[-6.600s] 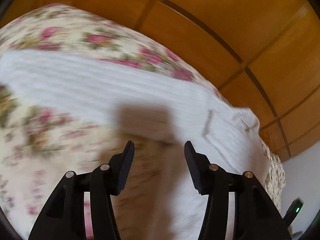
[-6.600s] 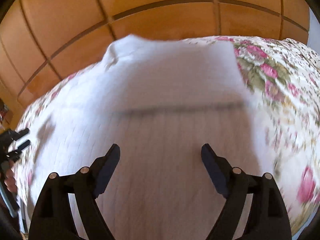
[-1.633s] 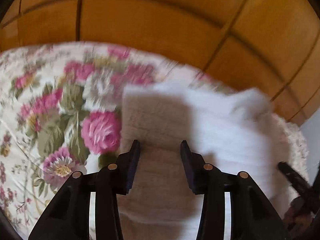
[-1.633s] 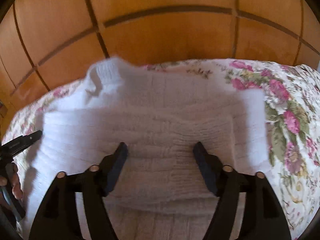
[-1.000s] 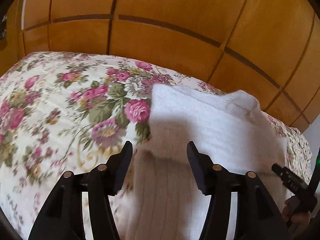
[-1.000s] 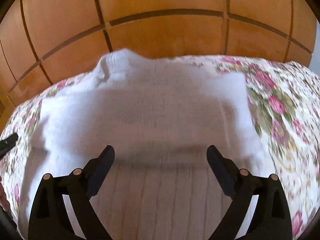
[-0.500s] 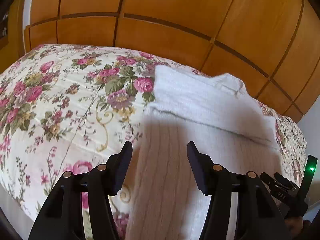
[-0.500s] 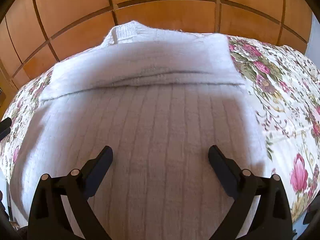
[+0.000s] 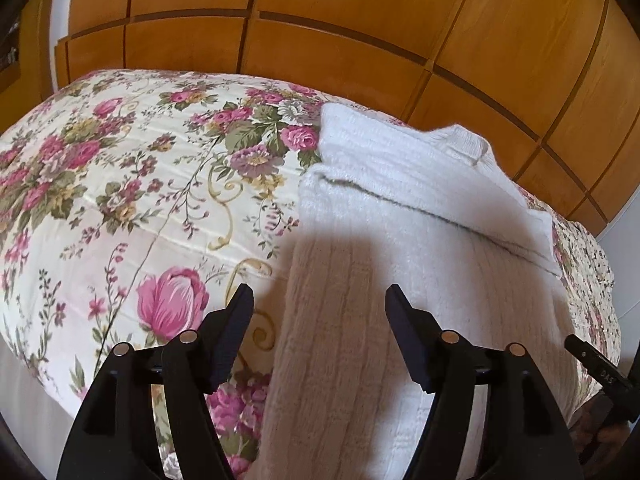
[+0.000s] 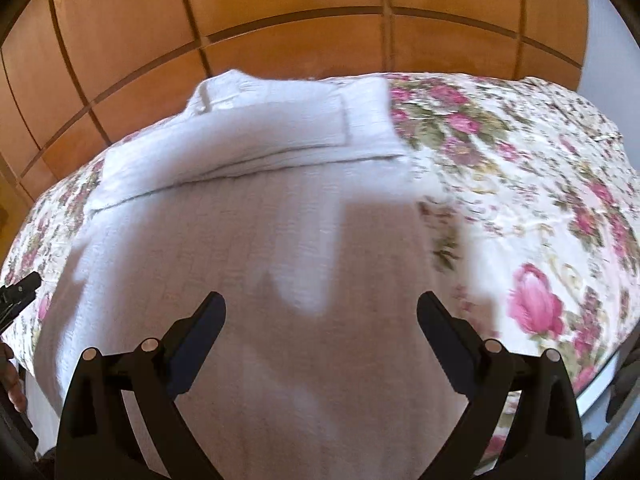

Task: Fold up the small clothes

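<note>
Left wrist view: left gripper (image 9: pixel 319 300) spread wide, empty, above white knit sweater (image 9: pixel 420 248). Right gripper (image 10: pixel 320 308) likewise agape, holding nothing. Sweater lies folded on floral bedspread (image 9: pixel 120 184), collar toward wooden panelling (image 9: pixel 360 40).

Letters "DAS" on right tool (image 9: pixel 596 368), partly legible
</note>
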### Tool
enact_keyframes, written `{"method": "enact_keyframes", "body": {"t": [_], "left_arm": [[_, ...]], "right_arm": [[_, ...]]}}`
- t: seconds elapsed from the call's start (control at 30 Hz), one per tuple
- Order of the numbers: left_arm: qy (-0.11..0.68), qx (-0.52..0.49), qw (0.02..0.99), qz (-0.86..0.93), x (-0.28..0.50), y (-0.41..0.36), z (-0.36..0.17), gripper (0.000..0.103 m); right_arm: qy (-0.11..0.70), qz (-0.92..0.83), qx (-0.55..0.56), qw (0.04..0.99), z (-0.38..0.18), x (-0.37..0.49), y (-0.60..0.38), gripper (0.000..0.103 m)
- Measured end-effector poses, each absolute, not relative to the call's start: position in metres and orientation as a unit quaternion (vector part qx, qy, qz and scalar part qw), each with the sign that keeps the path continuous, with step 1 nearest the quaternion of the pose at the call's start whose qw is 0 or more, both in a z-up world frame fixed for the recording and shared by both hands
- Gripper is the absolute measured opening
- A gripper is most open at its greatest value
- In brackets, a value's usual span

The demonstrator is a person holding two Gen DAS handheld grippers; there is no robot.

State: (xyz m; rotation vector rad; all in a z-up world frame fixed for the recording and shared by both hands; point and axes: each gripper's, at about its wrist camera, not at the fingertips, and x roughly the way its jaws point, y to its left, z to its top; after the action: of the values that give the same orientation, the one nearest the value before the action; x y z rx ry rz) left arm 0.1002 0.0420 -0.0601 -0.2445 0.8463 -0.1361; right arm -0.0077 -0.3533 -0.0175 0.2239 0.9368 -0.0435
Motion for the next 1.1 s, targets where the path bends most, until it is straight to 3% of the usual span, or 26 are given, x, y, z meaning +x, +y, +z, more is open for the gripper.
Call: {"method": "enact_keyframes", "body": {"t": [0.3,0.47,0.57,0.67,0.77,0.8,0.83,1.1], "left_arm": [[0.436,-0.131,0.887,-0.072,0.076,0.071,-0.073,0.067],[0.473,-0.156,0.862,-0.099,0.053,0.088,-0.095,0.055],[0.476,-0.168,0.853,-0.13,0.038,0.088,-0.1,0.051],[0.487,-0.158,0.845,-0.153,0.029,0.082,-0.102,0.041],[0.492,-0.15,0.839,-0.178,0.025,0.075,-0.102,0.02],[0.49,-0.149,0.838,-0.186,0.025,0.074,-0.1,0.012],[0.485,-0.144,0.84,-0.194,0.024,0.074,-0.096,0.009],[0.436,-0.231,0.829,-0.264,0.05,0.086,-0.055,0.008]], "right_arm": [[0.484,-0.056,0.159,0.859,-0.037,-0.046,-0.401,0.097],[0.511,-0.022,0.195,0.837,-0.053,-0.07,-0.405,0.095],[0.526,0.0,0.199,0.827,-0.058,-0.083,-0.402,0.084],[0.545,0.026,0.2,0.814,-0.063,-0.09,-0.395,0.062],[0.553,0.057,0.188,0.809,-0.062,-0.092,-0.385,0.036],[0.556,0.064,0.184,0.808,-0.061,-0.091,-0.383,0.019],[0.557,0.074,0.18,0.808,-0.058,-0.09,-0.381,0.012],[0.47,0.132,0.253,0.835,-0.004,-0.063,-0.389,0.011]]}}
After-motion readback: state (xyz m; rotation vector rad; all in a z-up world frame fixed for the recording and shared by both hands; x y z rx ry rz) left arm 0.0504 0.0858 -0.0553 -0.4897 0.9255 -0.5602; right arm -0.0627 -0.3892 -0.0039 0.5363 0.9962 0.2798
